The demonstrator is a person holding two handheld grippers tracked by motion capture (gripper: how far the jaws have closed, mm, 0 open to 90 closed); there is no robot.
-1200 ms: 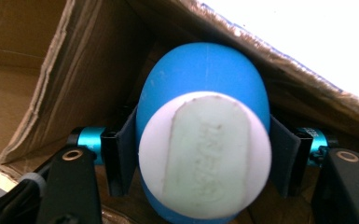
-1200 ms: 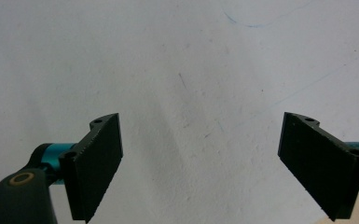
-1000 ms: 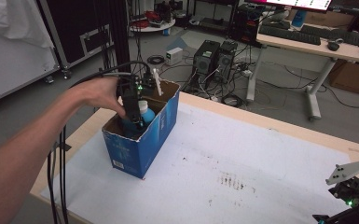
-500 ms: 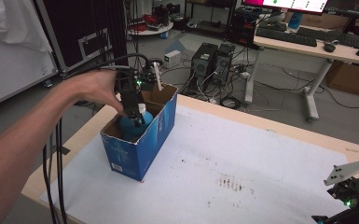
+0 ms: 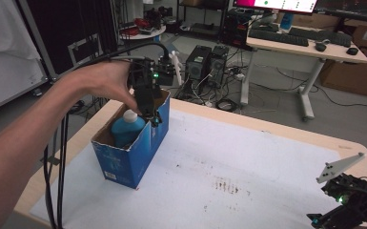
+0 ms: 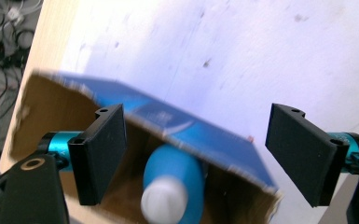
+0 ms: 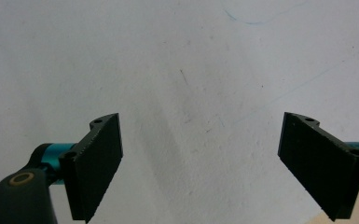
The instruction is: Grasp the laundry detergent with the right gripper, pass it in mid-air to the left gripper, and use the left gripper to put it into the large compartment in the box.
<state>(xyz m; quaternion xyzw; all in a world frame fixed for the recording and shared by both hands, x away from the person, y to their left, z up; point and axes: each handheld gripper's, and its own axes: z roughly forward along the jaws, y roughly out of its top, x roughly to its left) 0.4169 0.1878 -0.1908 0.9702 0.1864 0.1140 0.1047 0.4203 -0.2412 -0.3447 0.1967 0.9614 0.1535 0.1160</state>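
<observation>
L gripper (image 5: pixel 153 117) hangs over the box's (image 5: pixel 124 164) far rim, jaws just opened wide w/ nothing gripped, bottle (image 5: pixel 126 128) upright inside the box directly below them, cap up; R gripper (image 5: pixel 348 210) well apart, jaws wide, empty.

From where I stand, most of the blue bottle (image 5: pixel 126 130) is sunk behind the wall of the blue cardboard box (image 5: pixel 132 157), so just its shoulders and white cap (image 5: pixel 130 115) rise clear; in the left gripper view the bottle (image 6: pixel 177 175) is smeared with blur, the cap (image 6: pixel 164 201) a soft white blob, and no label can be read. The print on the box front is too small to make out. The right gripper (image 5: pixel 348 206) sits at the bottom right corner of the high view, cut off by the frame, its hand almost wholly out of shot.
</observation>
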